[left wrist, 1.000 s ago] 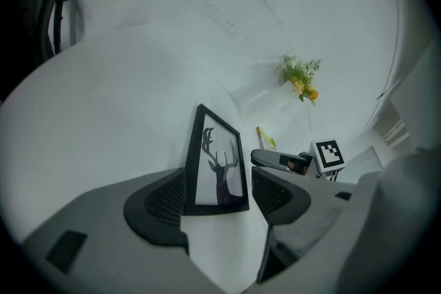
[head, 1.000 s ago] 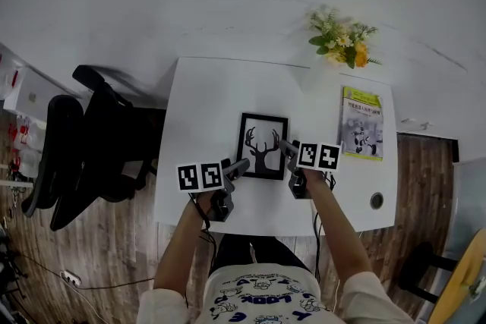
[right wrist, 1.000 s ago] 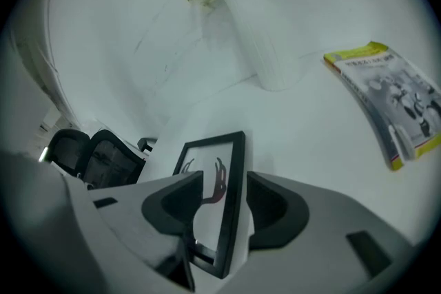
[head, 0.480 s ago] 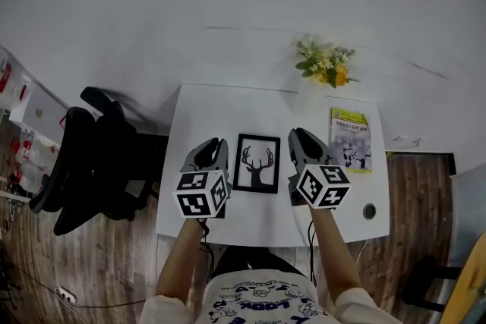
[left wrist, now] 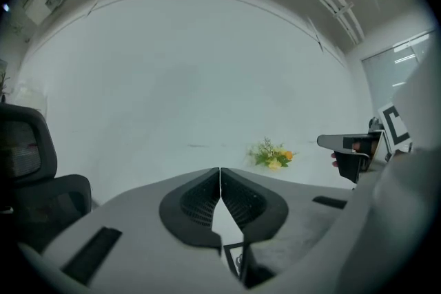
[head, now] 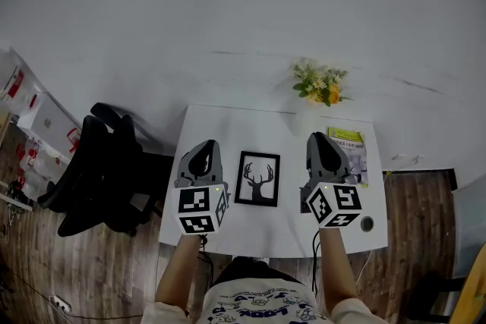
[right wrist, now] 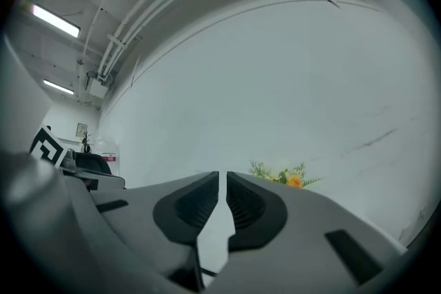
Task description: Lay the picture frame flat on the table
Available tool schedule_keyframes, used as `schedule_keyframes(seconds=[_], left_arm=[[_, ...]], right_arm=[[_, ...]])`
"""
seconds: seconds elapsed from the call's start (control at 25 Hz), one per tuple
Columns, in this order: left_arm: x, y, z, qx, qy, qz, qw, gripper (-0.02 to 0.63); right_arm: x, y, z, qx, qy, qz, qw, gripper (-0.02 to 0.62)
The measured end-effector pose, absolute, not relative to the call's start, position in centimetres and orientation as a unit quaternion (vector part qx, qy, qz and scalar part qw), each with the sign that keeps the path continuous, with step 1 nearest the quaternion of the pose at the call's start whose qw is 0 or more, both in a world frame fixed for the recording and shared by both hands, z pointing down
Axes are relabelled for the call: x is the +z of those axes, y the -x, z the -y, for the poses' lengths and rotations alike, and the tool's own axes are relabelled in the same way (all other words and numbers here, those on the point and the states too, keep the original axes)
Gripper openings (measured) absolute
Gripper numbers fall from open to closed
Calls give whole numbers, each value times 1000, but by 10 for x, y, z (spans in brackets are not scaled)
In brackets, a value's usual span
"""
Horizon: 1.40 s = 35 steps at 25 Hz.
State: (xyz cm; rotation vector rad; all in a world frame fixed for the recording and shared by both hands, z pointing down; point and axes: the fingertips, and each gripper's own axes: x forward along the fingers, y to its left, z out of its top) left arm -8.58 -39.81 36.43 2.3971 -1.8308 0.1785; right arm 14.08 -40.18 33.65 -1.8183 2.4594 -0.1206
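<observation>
A black picture frame (head: 257, 178) with a deer-antler print lies flat in the middle of the white table (head: 228, 125). Both grippers hang well above the table and point level at the wall. The left gripper (head: 203, 152) is left of the frame, and its jaws meet along a thin line with nothing between them (left wrist: 220, 172). The right gripper (head: 323, 148) is right of the frame. Its jaws have just been closing and stand all but shut, with only a narrow slit and nothing in it (right wrist: 222, 179). Neither gripper touches the frame.
A vase of flowers (head: 319, 82) stands at the table's far edge, and a booklet (head: 348, 152) lies right of the frame. A round cable hole (head: 367, 223) sits at the near right corner. A black office chair (head: 99, 171) stands left of the table.
Both grippers left the frame's sides, rose toward the camera and turned to point level. Their jaws went from wide open to closed. The frame stays flat on the table.
</observation>
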Motion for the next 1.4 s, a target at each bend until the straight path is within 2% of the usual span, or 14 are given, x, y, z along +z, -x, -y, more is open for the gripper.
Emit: schedule_keyframes(seconds=[0.36,1.4], left_arm=[[330,89,384,32,-786,616,22,25],[322,94,373,21,-783,622,20,25]], right_arm=[[322,-152,388,-19,611,-790,50,44],[310,-159,377,0,620,-783,50,31]])
